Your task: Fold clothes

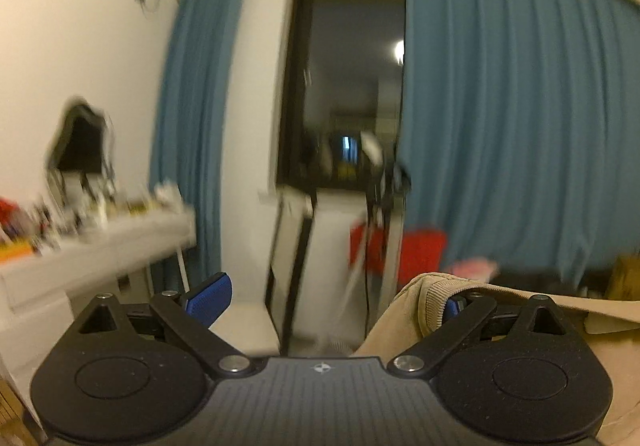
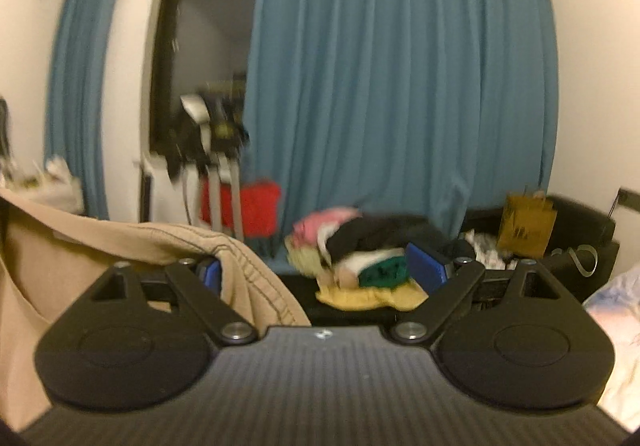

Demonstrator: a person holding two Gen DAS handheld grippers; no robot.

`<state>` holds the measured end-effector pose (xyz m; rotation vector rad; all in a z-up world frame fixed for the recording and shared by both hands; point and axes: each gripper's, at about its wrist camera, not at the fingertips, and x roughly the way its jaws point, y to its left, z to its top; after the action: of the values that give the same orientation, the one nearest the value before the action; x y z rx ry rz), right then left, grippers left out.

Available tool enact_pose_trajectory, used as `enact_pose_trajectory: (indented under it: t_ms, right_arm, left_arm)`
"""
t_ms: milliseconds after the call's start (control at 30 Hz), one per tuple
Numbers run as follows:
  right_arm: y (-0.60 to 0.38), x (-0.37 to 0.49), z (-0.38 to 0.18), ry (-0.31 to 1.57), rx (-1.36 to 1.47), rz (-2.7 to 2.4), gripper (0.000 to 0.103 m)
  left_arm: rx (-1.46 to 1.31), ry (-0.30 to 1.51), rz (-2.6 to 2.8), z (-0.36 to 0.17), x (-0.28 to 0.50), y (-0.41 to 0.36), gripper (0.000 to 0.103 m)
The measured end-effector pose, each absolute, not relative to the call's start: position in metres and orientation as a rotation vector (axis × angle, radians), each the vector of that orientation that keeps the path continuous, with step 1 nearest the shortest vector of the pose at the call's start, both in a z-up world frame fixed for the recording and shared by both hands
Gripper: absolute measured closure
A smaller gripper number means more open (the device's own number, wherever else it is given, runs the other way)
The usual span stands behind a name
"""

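Before blue curtains, a beige ribbed-hem garment hangs off one pad of each wide-apart pair of fingers; seemingly unclamped, it may slip.

Home bedroom: blue curtains, clothes pile.

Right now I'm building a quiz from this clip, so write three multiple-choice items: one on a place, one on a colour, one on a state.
1. In the right wrist view, where does the beige garment lie?
A. over the left finger
B. over the right finger
C. on the floor

2. The curtains are:
A. red
B. blue
C. white

3. The left gripper is:
A. open
B. shut
C. out of view

A: cloth drapes over that side's blue pad.
B: blue folds flank the dark window.
A: its pads stand wide apart.
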<state>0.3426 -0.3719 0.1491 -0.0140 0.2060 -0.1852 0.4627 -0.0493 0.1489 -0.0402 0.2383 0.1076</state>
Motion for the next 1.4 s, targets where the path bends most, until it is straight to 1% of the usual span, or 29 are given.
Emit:
enact_pose_trajectory:
  t_ms: [167,267,367,500,567,667,700,900,1067,1233,1400]
  right_arm:
    - [-0.391,0.444,0.05,0.352,-0.009,-0.173,0.013]
    - [-0.398,0.494,-0.007,0.485,0.024,-0.172,0.013]
    - [-0.4,0.525,-0.051,0.618,0.054,-0.154,0.013]
    - [-0.389,0.555,-0.071,0.82,-0.014,-0.075,0.013]
    - [-0.377,0.566,-0.077,0.919,-0.064,0.037,0.013]
    - [-0.358,0.566,-0.073,0.948,-0.098,0.124,0.013]
    - [-0.355,0.564,-0.068,0.928,-0.085,0.135,0.013]
    - [-0.345,0.515,-0.03,0.774,0.031,0.112,0.013]
    - [-0.339,0.434,-0.001,0.628,0.116,0.062,0.013]
    - [-0.326,0.333,0.041,0.503,0.127,0.035,0.013]
    - [-0.311,0.236,0.065,0.436,0.121,0.016,0.013]
  left_arm:
    - [-0.015,0.402,0.094,0.028,0.562,-0.056,0.004]
    - [0.04,0.491,0.071,-0.029,0.6,-0.061,0.004]
    - [0.118,0.574,0.019,-0.073,0.612,-0.071,0.005]
    - [0.217,0.696,-0.077,-0.092,0.628,-0.085,0.006]
    - [0.236,0.796,-0.126,-0.09,0.634,-0.091,0.006]
    - [0.225,0.852,-0.194,-0.079,0.632,-0.093,0.003]
    - [0.216,0.859,-0.204,-0.075,0.628,-0.094,0.003]
    - [0.181,0.737,-0.19,-0.037,0.569,-0.092,0.003]
    - [0.133,0.613,-0.16,0.007,0.496,-0.084,0.003]
    - [0.111,0.508,-0.145,0.047,0.395,-0.068,0.003]
    - [0.088,0.457,-0.14,0.066,0.301,-0.059,0.003]
